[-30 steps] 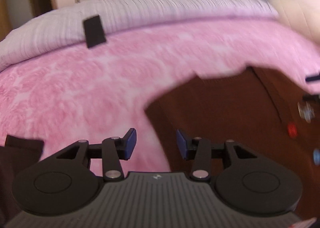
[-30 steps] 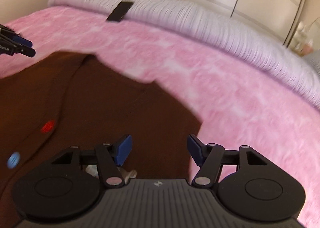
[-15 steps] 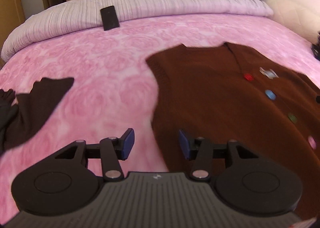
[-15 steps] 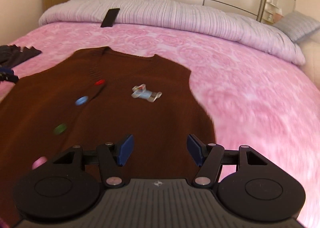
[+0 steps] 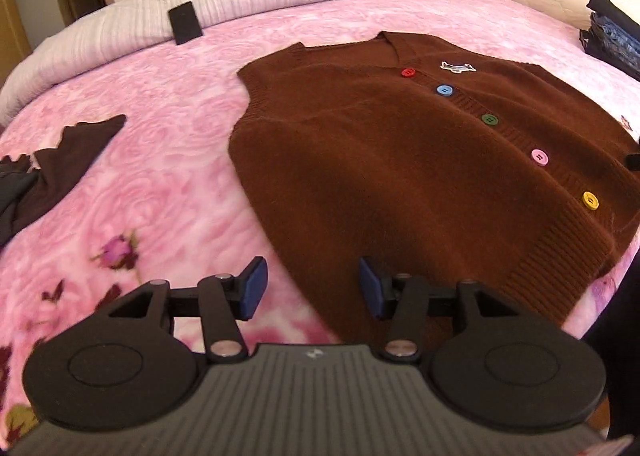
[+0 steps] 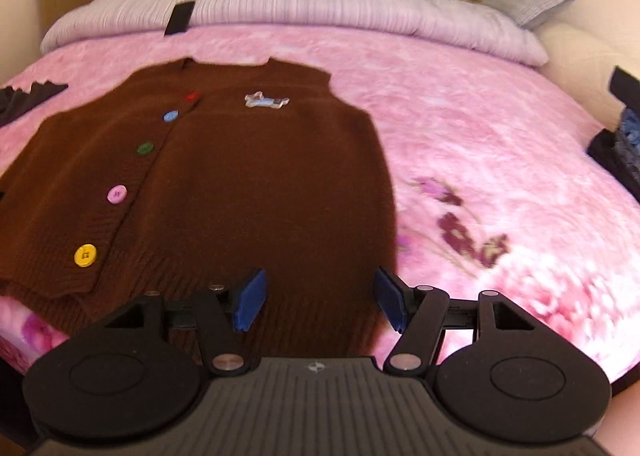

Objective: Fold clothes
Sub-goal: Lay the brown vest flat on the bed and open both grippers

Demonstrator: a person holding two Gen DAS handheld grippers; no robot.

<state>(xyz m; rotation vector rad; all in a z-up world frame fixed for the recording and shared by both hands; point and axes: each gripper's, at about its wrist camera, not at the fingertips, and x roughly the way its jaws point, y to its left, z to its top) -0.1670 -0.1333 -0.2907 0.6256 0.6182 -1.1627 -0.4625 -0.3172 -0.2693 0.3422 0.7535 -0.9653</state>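
A brown knitted vest (image 5: 380,159) with a row of coloured buttons (image 5: 489,119) and a small plane patch lies flat, front up, on the pink bedspread (image 5: 168,175). My left gripper (image 5: 311,288) hovers over the vest's near left hem corner, open, with nothing pinched between its blue pads. In the right wrist view the same vest (image 6: 260,183) fills the left half. My right gripper (image 6: 320,302) hangs over its near right hem, open wide and holding nothing.
Dark garments (image 5: 60,159) lie crumpled at the bed's left side. A black flat device (image 5: 185,23) rests by the grey ribbed cover at the far side. A stack of dark and blue clothes (image 6: 616,143) sits at the right. Bare pink bedspread (image 6: 500,159) stretches right of the vest.
Both grippers have drawn back from the vest's collar end to its hem, so the whole vest now shows. The left jaws stand slightly wider. The right view has levelled out.
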